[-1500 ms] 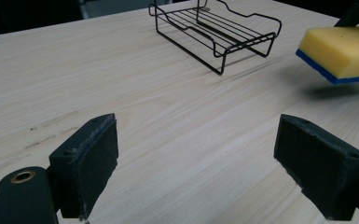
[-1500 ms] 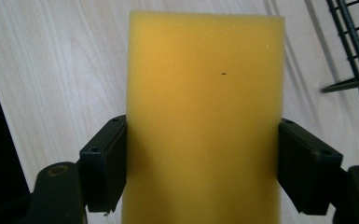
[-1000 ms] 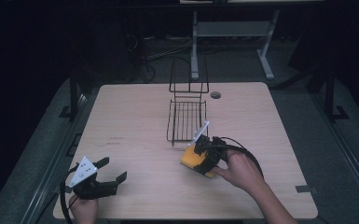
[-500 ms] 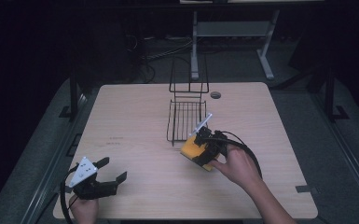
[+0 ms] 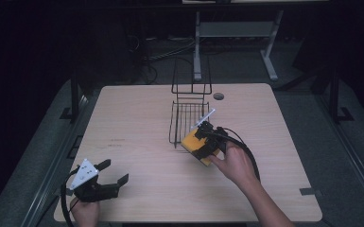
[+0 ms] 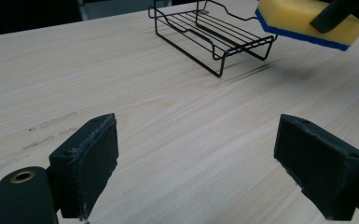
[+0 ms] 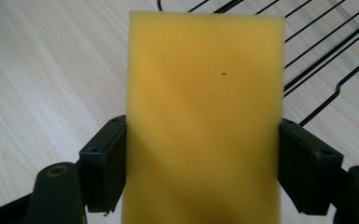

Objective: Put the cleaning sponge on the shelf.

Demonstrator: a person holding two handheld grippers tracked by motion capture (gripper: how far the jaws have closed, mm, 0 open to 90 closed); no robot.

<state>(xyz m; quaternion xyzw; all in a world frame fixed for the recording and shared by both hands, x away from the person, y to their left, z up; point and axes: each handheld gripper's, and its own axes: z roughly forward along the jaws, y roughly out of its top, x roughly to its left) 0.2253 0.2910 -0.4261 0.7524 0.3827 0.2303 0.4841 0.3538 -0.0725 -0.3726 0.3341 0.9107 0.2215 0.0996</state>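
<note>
A yellow sponge with a blue underside is clamped between my right gripper's two black jaws and held just above the table, beside the near right corner of a black wire rack. The same sponge shows in the high view, tilted, with its far end close to the rack's edge. My left gripper rests near the table's front left corner, its jaws wide apart and nothing between them; its pads frame bare wood, with the wire rack farther off.
The wooden table has a round cable hole behind the rack. The rack's tall back frame rises at the far side. A white table frame stands on the floor beyond.
My right gripper has carried the sponge a little up and towards the rack's near corner. The left gripper has stayed where it was.
</note>
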